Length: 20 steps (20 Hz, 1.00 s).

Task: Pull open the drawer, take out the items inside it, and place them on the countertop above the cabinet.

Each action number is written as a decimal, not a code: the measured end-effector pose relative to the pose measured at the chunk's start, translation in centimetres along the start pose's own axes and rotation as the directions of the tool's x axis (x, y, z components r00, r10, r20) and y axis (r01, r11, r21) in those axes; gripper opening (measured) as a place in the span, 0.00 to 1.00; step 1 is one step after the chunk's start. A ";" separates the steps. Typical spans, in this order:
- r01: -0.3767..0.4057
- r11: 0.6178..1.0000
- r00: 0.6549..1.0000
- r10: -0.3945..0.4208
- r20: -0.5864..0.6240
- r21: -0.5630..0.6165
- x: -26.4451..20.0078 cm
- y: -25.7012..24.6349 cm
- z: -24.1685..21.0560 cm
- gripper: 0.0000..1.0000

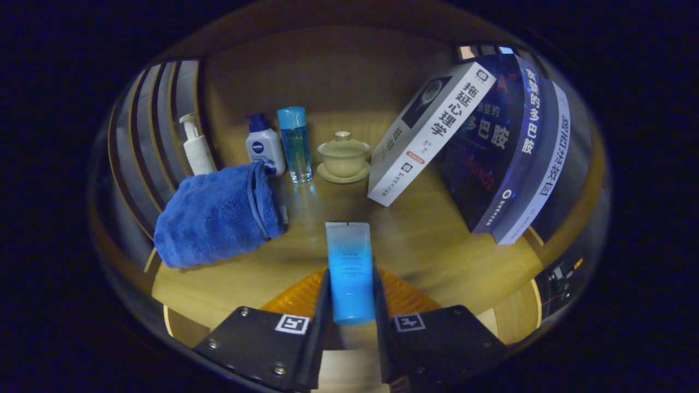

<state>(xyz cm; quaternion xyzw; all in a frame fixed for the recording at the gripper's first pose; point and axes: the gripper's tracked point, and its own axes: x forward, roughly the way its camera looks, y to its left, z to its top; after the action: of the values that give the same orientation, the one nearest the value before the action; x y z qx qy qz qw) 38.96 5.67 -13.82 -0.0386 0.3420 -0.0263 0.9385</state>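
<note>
- Two fingers of our gripper (350,295) are clamping the blue tube (349,270), hovering over the countertop (437,245).
- We are aiming to lower it gently, short of the lidded teacup (343,158), before loosening.

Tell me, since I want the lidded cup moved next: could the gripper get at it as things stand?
Probably not yet. The gripper is shut on the blue tube, so its fingers are occupied. Otherwise the countertop between it and the lidded cup looks free.
</note>
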 end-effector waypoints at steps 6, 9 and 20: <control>-0.049 0.998 0.988 0.055 0.147 -0.044 -3.5 1.9 2.0 0.93; -0.075 0.997 0.946 0.082 0.313 -0.033 -8.3 2.4 4.2 0.94; -0.032 0.999 0.838 0.025 0.545 0.004 -23.4 2.4 -3.6 0.94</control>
<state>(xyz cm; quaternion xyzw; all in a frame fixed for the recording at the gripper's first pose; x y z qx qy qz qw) 18.84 9.64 -1.80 -0.0333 0.0616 -0.0024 0.9975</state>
